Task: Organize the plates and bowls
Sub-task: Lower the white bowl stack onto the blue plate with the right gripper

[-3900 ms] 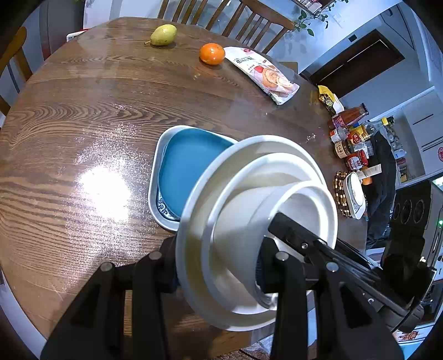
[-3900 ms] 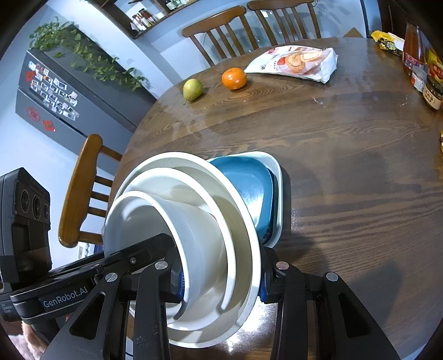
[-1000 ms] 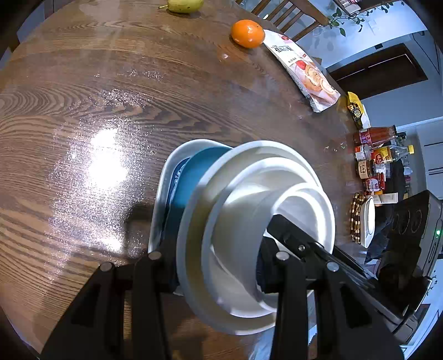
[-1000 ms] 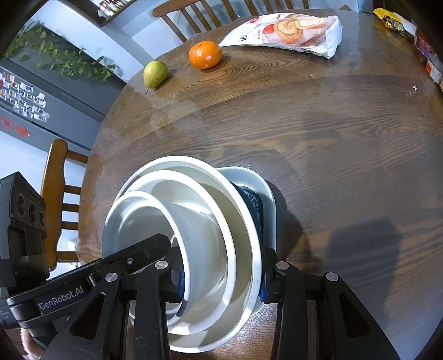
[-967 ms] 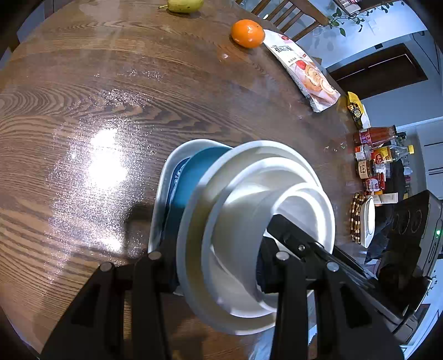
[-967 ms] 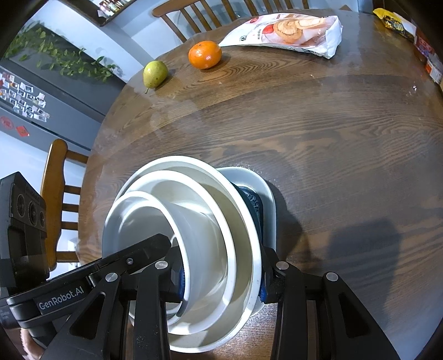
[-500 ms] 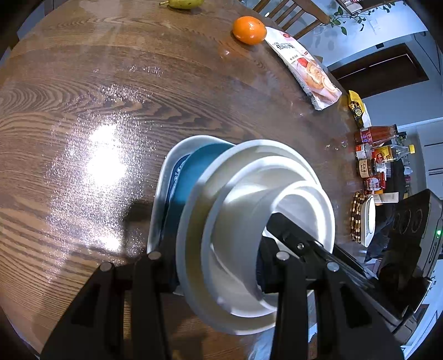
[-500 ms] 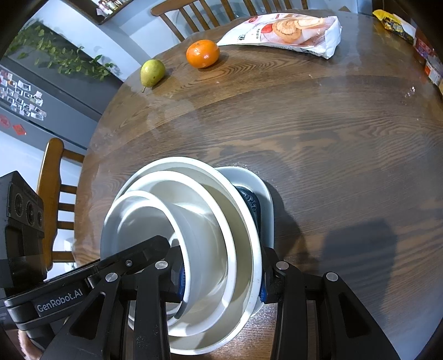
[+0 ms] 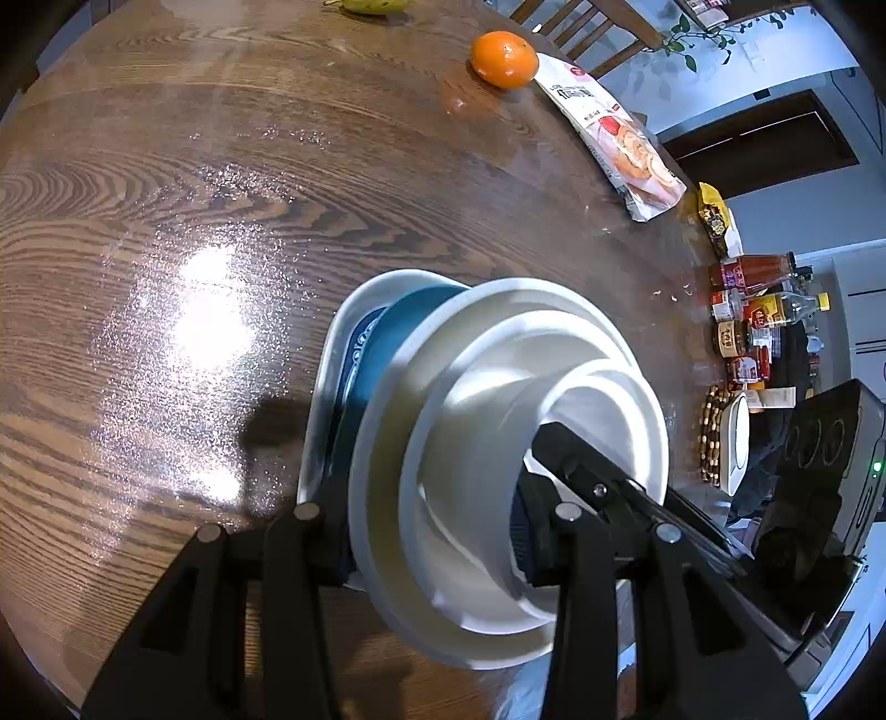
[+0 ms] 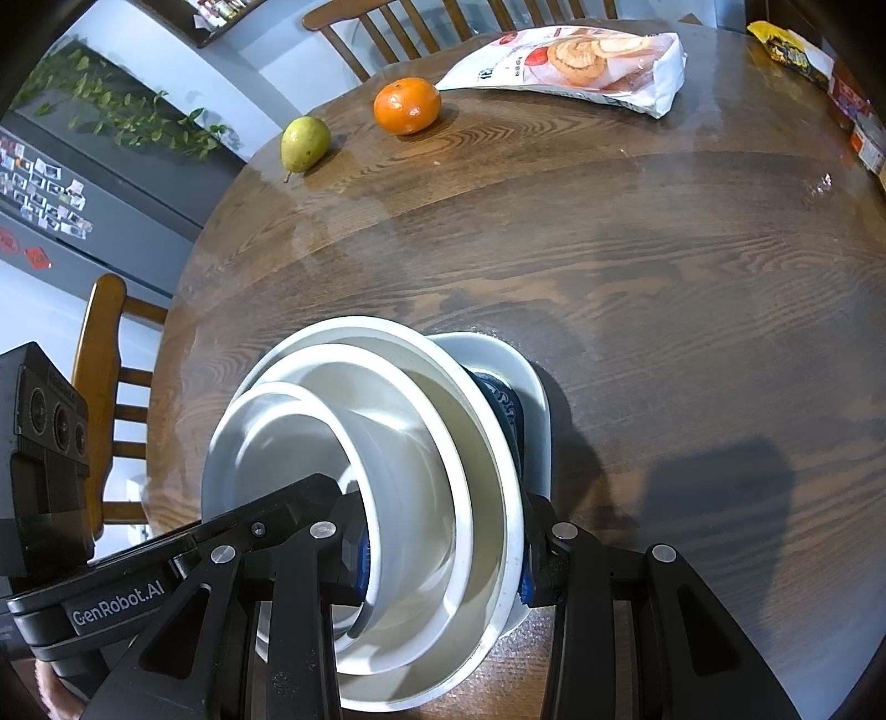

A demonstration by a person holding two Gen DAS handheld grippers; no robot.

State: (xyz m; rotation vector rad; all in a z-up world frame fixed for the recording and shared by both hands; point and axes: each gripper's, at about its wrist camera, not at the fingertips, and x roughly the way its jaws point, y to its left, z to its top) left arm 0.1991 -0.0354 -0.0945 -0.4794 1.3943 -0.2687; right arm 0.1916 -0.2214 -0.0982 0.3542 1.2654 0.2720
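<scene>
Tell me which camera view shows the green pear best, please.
The right wrist view shows it best: the pear lies whole on the wooden table, left of the orange, with its stem visible. In the left wrist view only its lower part shows, cut off by the top edge of the picture.

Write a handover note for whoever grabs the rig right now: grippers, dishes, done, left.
Left gripper: shut on the nested stack of three white bowls, at one side of its rims.
Right gripper: shut on the same stack, opposite side.
Stack sits over the blue plate in the pale rectangular tray on the round wooden table; whether it rests there is unclear.
Done: bowls nested.
Left: seat stack, release both.
</scene>
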